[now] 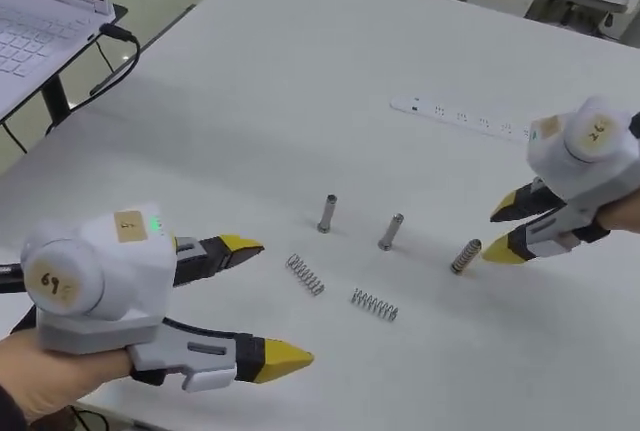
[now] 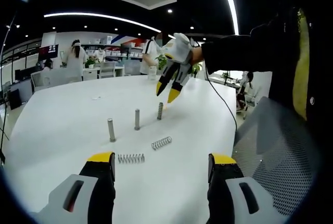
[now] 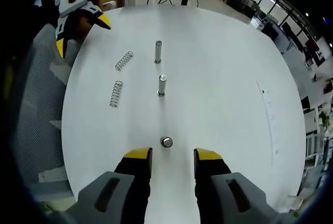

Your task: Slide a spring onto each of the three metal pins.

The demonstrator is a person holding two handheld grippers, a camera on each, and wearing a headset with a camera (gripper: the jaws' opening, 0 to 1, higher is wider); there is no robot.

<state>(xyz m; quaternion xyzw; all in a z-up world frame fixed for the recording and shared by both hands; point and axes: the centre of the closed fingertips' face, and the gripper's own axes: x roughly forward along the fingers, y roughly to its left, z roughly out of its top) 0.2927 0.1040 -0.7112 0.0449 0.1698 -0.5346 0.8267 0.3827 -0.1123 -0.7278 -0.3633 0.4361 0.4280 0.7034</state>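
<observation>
White table point(image 1: 300, 71) carries two bare pins point(image 1: 327, 213), two loose springs point(image 1: 305, 274) lying flat, and a third pin point(image 1: 473, 245) sheathed in a spring point(image 1: 464, 259), that coil hidden end-on in the right gripper view, just beside the parted, empty right gripper point(image 1: 495, 237); the left gripper point(image 1: 286, 301) gapes empty too.

Right gripper point(image 3: 173, 156) jaws parted over the white tabletop point(image 3: 223, 78), one pin point(image 3: 166, 142) end-on just ahead; two more pins point(image 3: 162, 85) upright beyond, two springs point(image 3: 116, 93) lying left.
</observation>
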